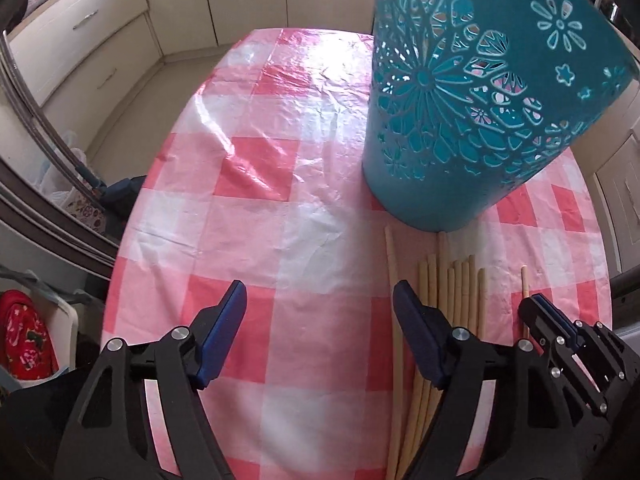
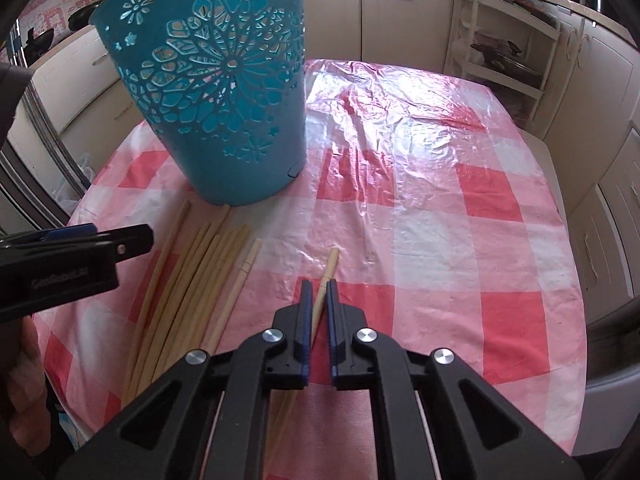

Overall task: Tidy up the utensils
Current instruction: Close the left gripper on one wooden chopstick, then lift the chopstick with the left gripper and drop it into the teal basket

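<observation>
- Kitchen with cream cabinets (image 1: 100,40) all round; table under a glossy pink-and-white checked plastic cloth (image 2: 440,240), crinkled and glaring at the far end.
- Nearest in the right wrist view: right gripper (image 2: 319,292) with blue pads almost together, clamped on one chopstick (image 2: 328,268). Stick passing between the jaws, tip poking out ahead and angled up to the right, rest of it running back under the gripper body.
- In the left wrist view: left gripper (image 1: 320,300) spread wide, nothing between the fingers, hovering over bare cloth. Right-hand finger of it just above the near end of the chopstick pile.
- Same left gripper seen from the side at the left edge of the right wrist view (image 2: 80,248), above the pile.
- Loose chopsticks (image 2: 192,280) lying on the cloth in a rough bundle, fanned slightly, tips pointing toward the holder; one with a stepped end (image 2: 244,276) a little apart on the right of the bundle.
- Beyond the tips: teal holder (image 2: 224,112) with cut-out flower pattern, upright on the cloth, base just ahead of the longest sticks. Contents not discernible.
- Far right, past the table: white open shelf rack (image 2: 508,52) against the cabinets.
</observation>
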